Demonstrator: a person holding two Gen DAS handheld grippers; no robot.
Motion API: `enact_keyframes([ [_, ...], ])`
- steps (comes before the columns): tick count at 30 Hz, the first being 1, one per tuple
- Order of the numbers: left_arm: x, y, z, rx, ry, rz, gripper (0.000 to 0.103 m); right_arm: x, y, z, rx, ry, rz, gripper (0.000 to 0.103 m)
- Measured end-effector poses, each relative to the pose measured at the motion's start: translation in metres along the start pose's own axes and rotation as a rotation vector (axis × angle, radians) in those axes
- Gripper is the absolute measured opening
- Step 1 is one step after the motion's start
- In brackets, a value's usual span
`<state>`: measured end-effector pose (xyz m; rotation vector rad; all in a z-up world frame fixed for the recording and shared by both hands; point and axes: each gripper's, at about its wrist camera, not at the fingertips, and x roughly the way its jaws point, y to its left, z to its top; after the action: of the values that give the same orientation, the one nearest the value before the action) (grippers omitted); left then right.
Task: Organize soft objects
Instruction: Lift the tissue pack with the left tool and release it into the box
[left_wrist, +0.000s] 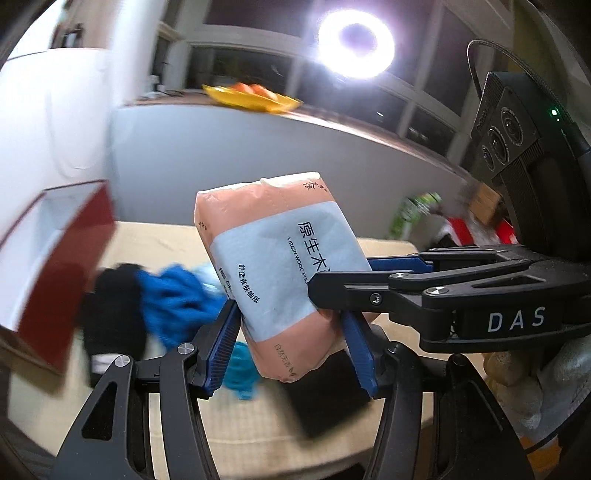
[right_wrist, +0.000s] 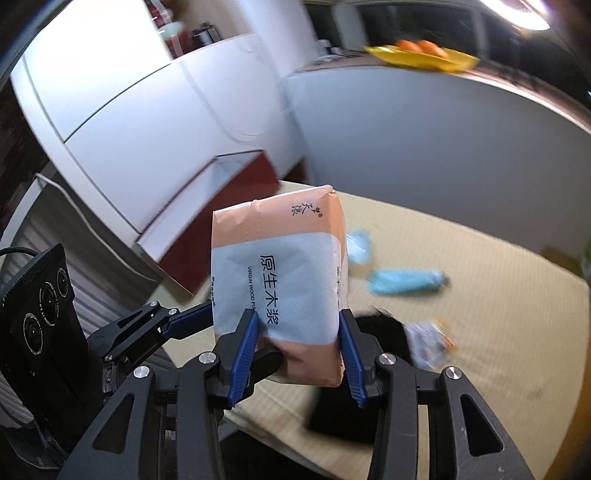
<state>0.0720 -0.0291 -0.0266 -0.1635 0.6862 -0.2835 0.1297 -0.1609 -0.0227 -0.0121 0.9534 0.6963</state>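
**Tissue pack held aloft between two grippers**

Tissue pack (left_wrist: 275, 273), wrapped in salmon-pink film with a pale blue printed band, is raised above the table (left_wrist: 258, 435), clear of its beige woven surface. Both views show it tilted slightly, its sealed top end uppermost. The left gripper (left_wrist: 291, 350) pinches the lower part of the pack, one blue ribbed pad (left_wrist: 221, 347) pressed to each side. The right gripper (right_wrist: 297, 354) likewise pinches the pack near its base between its own blue pads (right_wrist: 245, 354). In the left wrist view the right gripper's fingers reach in from the right edge and meet the pack at mid-height; in the right wrist view the left gripper's fingers come in from the left, behind the pack.

On the table below lie other soft items: a black garment (left_wrist: 114, 314), a crumpled blue cloth (left_wrist: 177, 299) just beside it, and a turquoise piece (left_wrist: 242, 373) partly hidden by the left pad. The right wrist view adds a rolled light-blue item (right_wrist: 406, 281), a small pale blue packet (right_wrist: 357, 246) and a blurred multicoloured packet (right_wrist: 430, 343), well apart from one another. A dark flat object (right_wrist: 347, 417) lies directly under the pack. A red box (left_wrist: 55, 258) with a white interior stands open at the table's left end. A yellow plate (left_wrist: 255, 98) of orange fruit sits on a ledge behind.
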Motion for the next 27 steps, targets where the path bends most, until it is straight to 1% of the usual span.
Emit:
enact_keyframes([
  [5, -0.024, 0.059, 0.012, -0.033, -0.049, 0.089, 0.055, 0.035, 0.051, 0.036, -0.069, 0.000, 0.056, 0.040],
  [8, -0.035, 0.094, 0.019, -0.044, -0.069, 0.157, 0.055, 0.061, 0.085, 0.058, -0.115, -0.001, 0.085, 0.040],
  [12, -0.042, 0.141, 0.025, -0.074, -0.071, 0.232, 0.055, 0.101, 0.126, 0.085, -0.155, 0.013, 0.133, 0.040],
  [16, -0.044, 0.180, 0.033, -0.087, -0.062, 0.304, 0.055, 0.134, 0.148, 0.105, -0.165, 0.035, 0.178, 0.040],
  [19, -0.038, 0.202, 0.042, -0.091, -0.059, 0.358, 0.055, 0.157, 0.164, 0.118, -0.177, 0.047, 0.202, 0.040],
  [25, -0.027, 0.238, 0.045, -0.127, -0.038, 0.423, 0.055, 0.194, 0.191, 0.131, -0.205, 0.075, 0.215, 0.040],
  [27, -0.027, 0.243, 0.043, -0.132, -0.031, 0.434, 0.055, 0.200, 0.197, 0.134, -0.215, 0.081, 0.212, 0.040],
])
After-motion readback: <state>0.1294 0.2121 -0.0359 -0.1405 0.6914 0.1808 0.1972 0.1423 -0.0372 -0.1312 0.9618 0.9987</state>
